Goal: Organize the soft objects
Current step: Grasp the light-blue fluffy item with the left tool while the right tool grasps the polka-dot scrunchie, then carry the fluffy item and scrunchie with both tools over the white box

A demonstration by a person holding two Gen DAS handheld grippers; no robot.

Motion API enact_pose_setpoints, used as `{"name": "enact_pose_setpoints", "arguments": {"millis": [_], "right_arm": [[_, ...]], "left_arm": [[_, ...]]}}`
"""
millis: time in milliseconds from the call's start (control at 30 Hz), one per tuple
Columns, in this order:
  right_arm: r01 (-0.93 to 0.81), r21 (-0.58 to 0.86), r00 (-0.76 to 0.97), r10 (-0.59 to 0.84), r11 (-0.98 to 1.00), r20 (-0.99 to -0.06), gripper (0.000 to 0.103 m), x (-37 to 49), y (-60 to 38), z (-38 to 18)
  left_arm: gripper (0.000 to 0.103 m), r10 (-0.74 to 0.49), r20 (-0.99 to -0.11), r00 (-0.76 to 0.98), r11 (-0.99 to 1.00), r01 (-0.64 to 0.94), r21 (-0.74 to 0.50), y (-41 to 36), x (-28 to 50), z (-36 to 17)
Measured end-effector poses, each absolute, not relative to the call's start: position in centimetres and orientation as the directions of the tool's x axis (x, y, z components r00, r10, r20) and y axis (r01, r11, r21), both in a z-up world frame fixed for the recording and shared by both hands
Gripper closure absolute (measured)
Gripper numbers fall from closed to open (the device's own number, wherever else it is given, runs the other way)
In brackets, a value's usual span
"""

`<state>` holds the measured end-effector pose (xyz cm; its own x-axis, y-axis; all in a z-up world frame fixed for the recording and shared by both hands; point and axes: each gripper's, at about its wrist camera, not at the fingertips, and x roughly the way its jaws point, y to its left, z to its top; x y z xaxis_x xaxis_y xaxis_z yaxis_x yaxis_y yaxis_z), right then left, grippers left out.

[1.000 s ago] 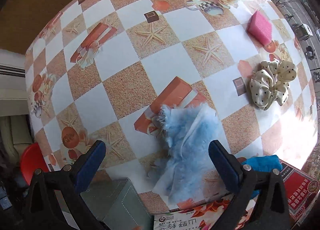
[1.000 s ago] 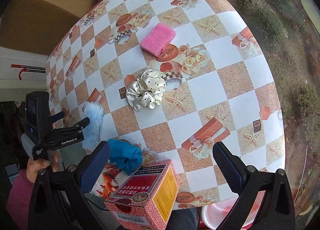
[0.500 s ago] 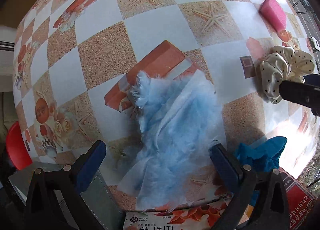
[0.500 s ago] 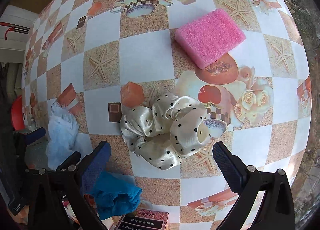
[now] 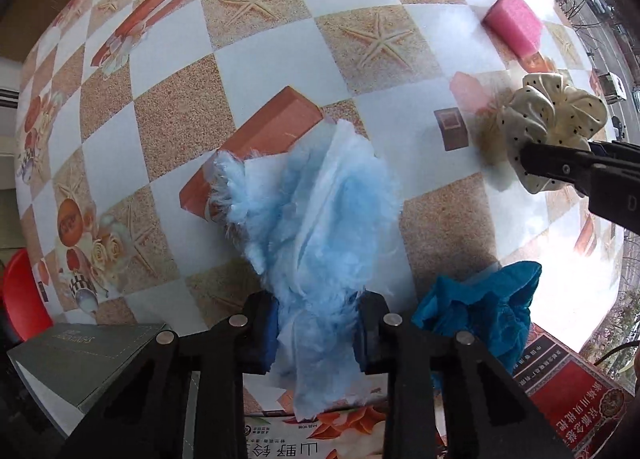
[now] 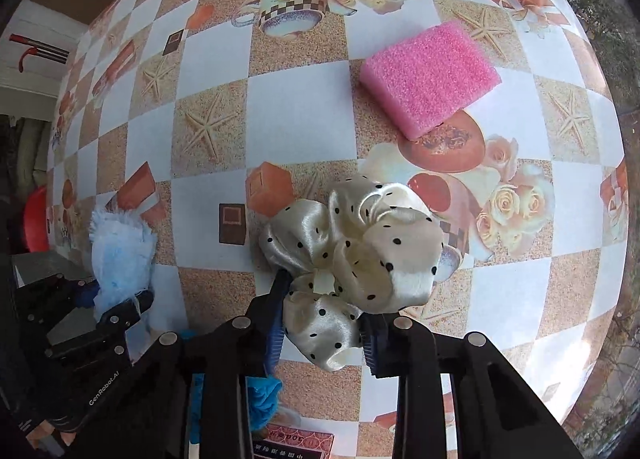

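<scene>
While each gripper (image 5: 316,333) (image 6: 323,333) pinches, fluffy blue cloth (image 5: 316,227) and dotted cream scrunchie (image 6: 352,255) bunch.

Pink sponge (image 6: 430,77), black-dotted cream scrunchie (image 6: 352,255)

Both fisheye cameras sit just behind their grippers, looking forward and down, close over the patterned table (image 5: 256,71). The left view faces the fluffy blue cloth (image 5: 320,227); the right view faces the cream scrunchie (image 6: 352,255). Each catches the other's subject, the pink sponge (image 6: 428,75) and, seemingly, the same teal fabric (image 5: 480,311).
</scene>
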<state>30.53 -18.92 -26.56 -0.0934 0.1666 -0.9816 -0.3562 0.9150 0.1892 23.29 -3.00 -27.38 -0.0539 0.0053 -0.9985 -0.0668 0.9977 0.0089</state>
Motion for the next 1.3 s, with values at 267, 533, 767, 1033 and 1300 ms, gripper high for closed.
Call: {"name": "enact_pose_setpoints", "arguments": {"millis": [267, 533, 767, 1033, 1300], "right_arm": [[-0.301, 0.259, -0.046, 0.257, 0.918, -0.965, 0.070, 29.7, -22.5, -22.0], [-0.260, 0.295, 0.000, 0.305, 0.920, -0.952, 0.070, 26.0, -25.1, -17.9], [-0.216, 0.305, 0.064, 0.326, 0.927, -0.943, 0.070, 22.5, -26.1, -14.3], [-0.232, 0.282, 0.132, 0.318, 0.931, -0.939, 0.070, 17.8, -25.4, -10.0], [-0.237, 0.285, 0.135, 0.322, 0.929, -0.937, 0.070, 13.2, -23.4, -8.4]], "left_arm": [[0.071, 0.028, -0.996, 0.087, 0.999, -0.042, 0.024, -4.1, 20.0, -22.1], [0.071, 0.021, -0.988, 0.155, 1.000, -0.012, 0.019, -6.0, 16.4, -17.4], [0.071, 0.012, -0.982, 0.189, 1.000, 0.008, 0.014, -5.9, 13.8, -15.8], [0.071, 0.018, -0.972, 0.234, 0.996, 0.079, 0.037, -6.5, 9.5, -13.0], [0.071, -0.011, -0.969, 0.247, 0.995, 0.103, 0.015, -6.1, 5.5, -11.6]]}}
